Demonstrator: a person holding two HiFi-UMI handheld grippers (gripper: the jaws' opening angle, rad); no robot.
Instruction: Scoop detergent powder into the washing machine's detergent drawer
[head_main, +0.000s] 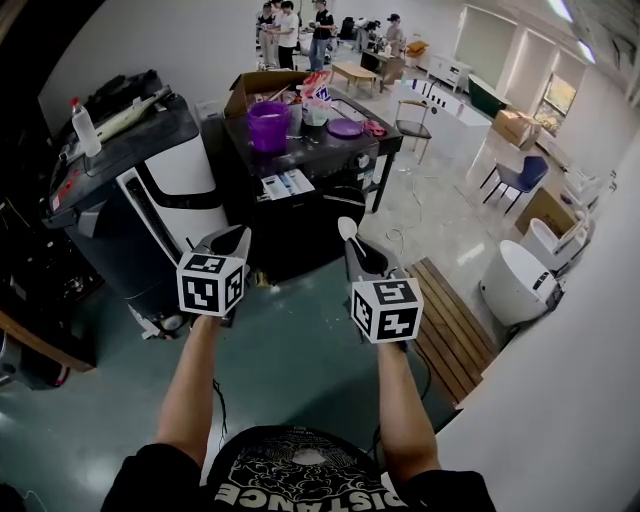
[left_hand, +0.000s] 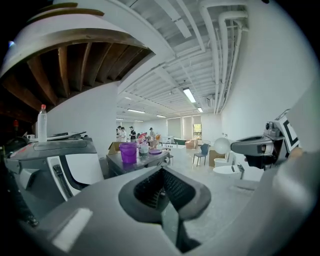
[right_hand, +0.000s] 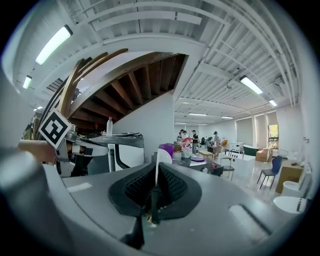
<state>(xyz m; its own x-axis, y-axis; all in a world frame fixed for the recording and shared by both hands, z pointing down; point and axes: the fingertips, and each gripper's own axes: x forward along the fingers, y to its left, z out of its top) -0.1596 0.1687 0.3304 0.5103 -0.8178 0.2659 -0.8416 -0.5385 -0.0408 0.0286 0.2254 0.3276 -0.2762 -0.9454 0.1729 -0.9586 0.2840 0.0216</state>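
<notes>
Head view, risks first: pinching white scoop (head_main: 346, 229) by its thin handle only, w/ right gripper (head_main: 354, 248), so apt to twist or slip once loaded w/ powder, spilling onto floor (head_main: 290, 340) if tipped in transit. Standing well apart from black table (head_main: 320, 155) and purple tub (head_main: 268, 125) on it, presumably the detergent, tho contents not visible. Facing a long carry from tub across to grey-and-white washer (head_main: 180, 165) at left, hence more chance of shedding powder en route. Can't make out any open drawer on washer, so risk of dumping onto the casing unless pulled out first. Clear bottle (head_main: 84, 128) up on washer top, easily knocked by a careless sweep. Pose: both forearms stretched fwd side by side, grippers roughly level, well above floor, aimed toward table, marker cubes facing up at camera. Right jaws clamped tight on scoop handle, bowl poking up past pads. Left gripper (head_main: 228, 240) jaws closed together, nothing btwn them.
</notes>
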